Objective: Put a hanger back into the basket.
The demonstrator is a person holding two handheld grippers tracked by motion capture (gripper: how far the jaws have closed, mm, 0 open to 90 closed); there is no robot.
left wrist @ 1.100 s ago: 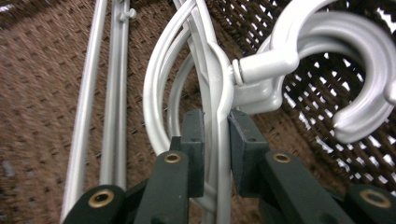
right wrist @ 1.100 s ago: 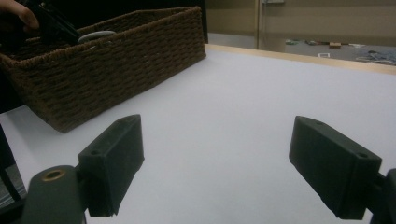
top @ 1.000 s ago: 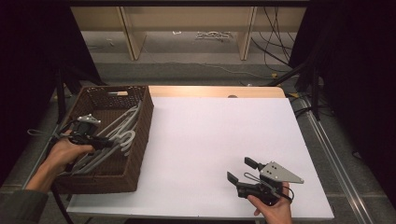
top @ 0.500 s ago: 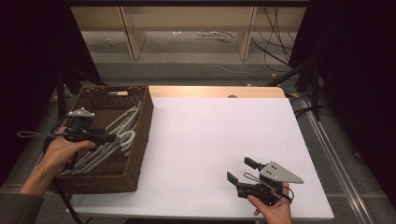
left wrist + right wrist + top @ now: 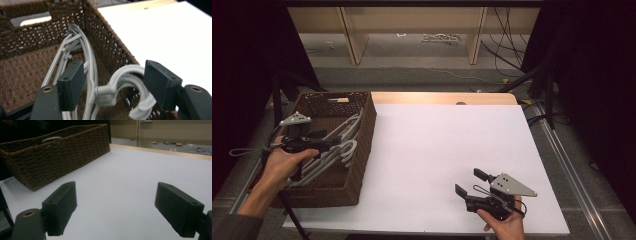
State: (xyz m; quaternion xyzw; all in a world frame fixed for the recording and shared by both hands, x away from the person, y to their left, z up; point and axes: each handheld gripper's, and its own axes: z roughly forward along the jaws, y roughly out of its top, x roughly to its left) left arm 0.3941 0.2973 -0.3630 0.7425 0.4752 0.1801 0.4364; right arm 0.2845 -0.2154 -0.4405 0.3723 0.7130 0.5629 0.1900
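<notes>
At the left of the high view, the left gripper (image 5: 328, 145) sits a little higher over the wicker basket (image 5: 362, 150) than a second ago, and its jaws have just been opening. They stand wide, with the grey hangers' (image 5: 125, 82) hooks loose between them, untouched, inside the basket. At lower right, the right gripper (image 5: 468, 182) is unmoved on the white table (image 5: 437, 145), jaws wide and empty.

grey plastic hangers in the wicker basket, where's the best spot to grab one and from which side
Probably the curved hook of the top grey plastic hanger, taken from above. It arches up near the brown wicker basket rim, clear of the tangled arms, and already sits between the open left tongs.
</notes>
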